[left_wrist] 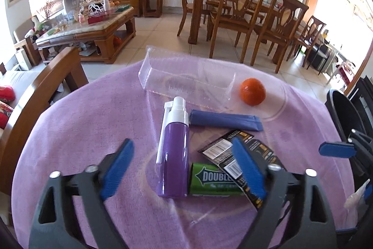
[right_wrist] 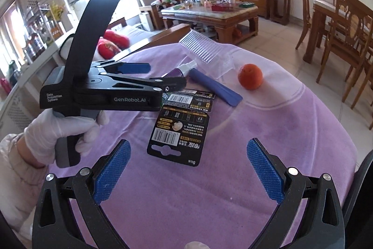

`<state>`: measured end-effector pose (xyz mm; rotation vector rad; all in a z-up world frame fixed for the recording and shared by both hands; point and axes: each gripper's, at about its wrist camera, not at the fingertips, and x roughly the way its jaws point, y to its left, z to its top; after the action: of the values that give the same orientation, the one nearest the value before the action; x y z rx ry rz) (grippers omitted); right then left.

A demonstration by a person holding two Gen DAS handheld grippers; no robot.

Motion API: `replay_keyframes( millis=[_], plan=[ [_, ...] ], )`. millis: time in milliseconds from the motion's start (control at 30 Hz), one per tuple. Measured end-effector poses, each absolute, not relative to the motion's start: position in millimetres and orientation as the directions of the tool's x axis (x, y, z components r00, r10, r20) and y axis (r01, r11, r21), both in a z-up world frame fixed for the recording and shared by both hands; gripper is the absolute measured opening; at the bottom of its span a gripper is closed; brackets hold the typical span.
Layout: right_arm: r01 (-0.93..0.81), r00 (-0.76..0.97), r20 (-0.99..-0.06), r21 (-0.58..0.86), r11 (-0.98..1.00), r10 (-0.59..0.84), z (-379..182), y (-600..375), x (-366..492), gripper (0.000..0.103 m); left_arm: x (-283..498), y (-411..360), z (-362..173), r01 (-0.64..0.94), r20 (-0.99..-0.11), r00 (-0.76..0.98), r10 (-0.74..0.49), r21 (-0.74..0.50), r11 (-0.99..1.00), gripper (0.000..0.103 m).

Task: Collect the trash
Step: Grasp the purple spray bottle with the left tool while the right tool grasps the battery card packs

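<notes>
Hand-held gripper (right_wrist: 188, 170) agape above tablecloth (right_wrist: 268, 113)

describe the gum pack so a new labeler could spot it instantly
On the purple tablecloth, find the purple spray bottle lying near the middle. The gum pack lies against its base, partly under a black battery card. It is the only green item, with white DOUBLE lettering.

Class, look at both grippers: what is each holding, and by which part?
Nothing. The left gripper and right gripper are both open, above the purple cloth.
</notes>
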<state>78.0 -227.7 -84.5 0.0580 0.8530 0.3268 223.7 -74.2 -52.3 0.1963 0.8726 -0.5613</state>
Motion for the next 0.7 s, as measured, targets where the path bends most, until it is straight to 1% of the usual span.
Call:
replay_keyframes(
  millis=[133, 200, 233, 300, 367, 433, 500, 567, 667, 700],
  plan=[
    [-0.274, 0.584, -0.750, 0.179, 0.945, 0.311, -88, -217, 97, 0.098, 228, -73, -58, 0.548, -0.775, 0.488, -0.401, -0.086, 0.832, 0.067],
    [-0.273, 0.570, -0.760, 0.183, 0.944, 0.312, -91, -213, 106, 0.098, 233, -72, -61, 0.547, -0.777, 0.476, -0.412, -0.105, 0.830, 0.059],
    [-0.275, 0.564, -0.764, 0.185, 0.944, 0.314, -92, -211, 110, 0.098, 234, -71, -61, 0.545, -0.776, 0.475, -0.416, -0.112, 0.831, 0.056],
    [-0.274, 0.558, -0.770, 0.180, 0.945, 0.308, -95, -207, 116, 0.098, 237, -70, -63, 0.541, -0.776, 0.470, -0.420, -0.123, 0.832, 0.047],
    [-0.282, 0.555, -0.772, 0.177, 0.943, 0.310, -97, -204, 120, 0.098, 237, -70, -64, 0.541, -0.774, 0.474, -0.419, -0.120, 0.833, 0.044],
    [-0.287, 0.555, -0.773, 0.166, 0.943, 0.305, -100, -201, 121, 0.094, 237, -70, -63, 0.542, -0.773, 0.479, -0.416, -0.113, 0.833, 0.041],
    [-0.288, 0.551, -0.778, 0.163, 0.944, 0.302, -103, -201, 124, 0.092, 237, -66, -64, 0.535, -0.769, 0.481, -0.421, -0.123, 0.836, 0.035],
    [-0.285, 0.548, -0.781, 0.163, 0.945, 0.300, -105, -201, 126, 0.090, 239, -66, -63, 0.528, -0.769, 0.482, -0.419, -0.127, 0.840, 0.032],
    [-0.283, 0.544, -0.786, 0.158, 0.946, 0.294, -109, -199, 129, 0.078, 237, -67, -62, 0.524, -0.778, 0.484, -0.399, -0.107, 0.845, 0.031],
    [-0.284, 0.538, -0.790, 0.158, 0.946, 0.293, -109, -200, 131, 0.069, 237, -69, -62, 0.525, -0.781, 0.490, -0.387, -0.090, 0.846, 0.031]
  ],
)
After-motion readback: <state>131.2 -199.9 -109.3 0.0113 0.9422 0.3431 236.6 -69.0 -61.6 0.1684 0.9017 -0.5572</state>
